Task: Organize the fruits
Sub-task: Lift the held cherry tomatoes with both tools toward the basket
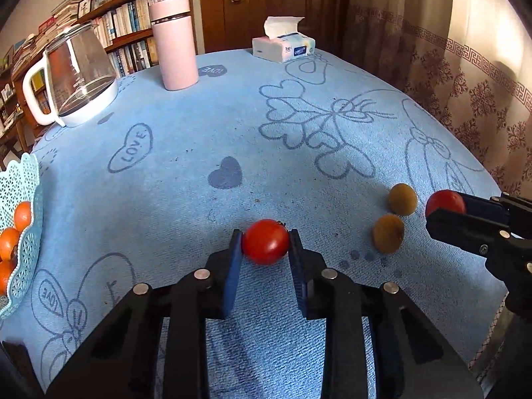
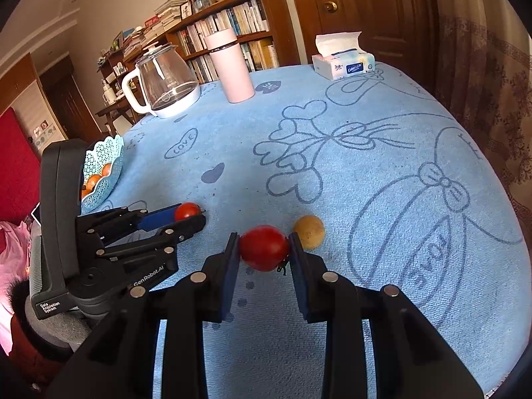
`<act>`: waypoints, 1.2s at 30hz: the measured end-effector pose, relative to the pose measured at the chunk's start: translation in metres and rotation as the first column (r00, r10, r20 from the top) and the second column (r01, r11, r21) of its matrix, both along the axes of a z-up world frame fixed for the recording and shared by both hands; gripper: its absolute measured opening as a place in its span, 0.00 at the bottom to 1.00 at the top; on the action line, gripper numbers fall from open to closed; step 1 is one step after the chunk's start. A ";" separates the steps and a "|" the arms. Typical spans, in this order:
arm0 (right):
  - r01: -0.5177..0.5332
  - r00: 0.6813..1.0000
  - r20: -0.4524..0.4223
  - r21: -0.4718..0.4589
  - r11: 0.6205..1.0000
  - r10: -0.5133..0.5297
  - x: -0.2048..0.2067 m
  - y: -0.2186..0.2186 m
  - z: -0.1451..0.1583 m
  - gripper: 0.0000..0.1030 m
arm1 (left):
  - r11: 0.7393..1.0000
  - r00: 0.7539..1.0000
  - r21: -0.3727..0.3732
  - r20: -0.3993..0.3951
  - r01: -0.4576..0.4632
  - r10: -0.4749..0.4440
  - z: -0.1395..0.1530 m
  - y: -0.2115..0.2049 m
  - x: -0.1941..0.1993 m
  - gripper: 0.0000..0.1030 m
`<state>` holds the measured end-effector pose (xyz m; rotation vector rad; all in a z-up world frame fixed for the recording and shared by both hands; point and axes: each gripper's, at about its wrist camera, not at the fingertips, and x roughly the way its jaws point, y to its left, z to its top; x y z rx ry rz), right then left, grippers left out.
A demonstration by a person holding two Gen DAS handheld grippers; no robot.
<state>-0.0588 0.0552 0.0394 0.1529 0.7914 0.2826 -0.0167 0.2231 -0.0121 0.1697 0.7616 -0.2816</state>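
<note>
Between your left gripper (image 1: pixel 265 242) pads sits one tomato (image 1: pixel 265 241), pinched mid-body so it cannot roll; your right gripper (image 2: pixel 264 249) clamps another tomato (image 2: pixel 264 248); the basket (image 1: pixel 25 199), far left, likely awaits both.

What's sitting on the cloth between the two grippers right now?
In the left wrist view, two brown fruits lie on the blue cloth between the left gripper and right gripper, each shut on a tomato.
</note>
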 end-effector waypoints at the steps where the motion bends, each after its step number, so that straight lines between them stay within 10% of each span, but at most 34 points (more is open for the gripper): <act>1: 0.000 1.000 0.000 0.000 1.000 0.000 0.000 0.000 0.000 0.29 | 1.000 1.000 -0.003 0.003 -0.006 0.006 0.001 0.002 0.000 0.28; 36: -0.059 0.998 0.023 0.018 0.998 0.059 -0.011 0.027 0.009 0.29 | 0.979 0.952 -0.014 0.233 -0.201 0.199 0.069 0.062 -0.030 0.28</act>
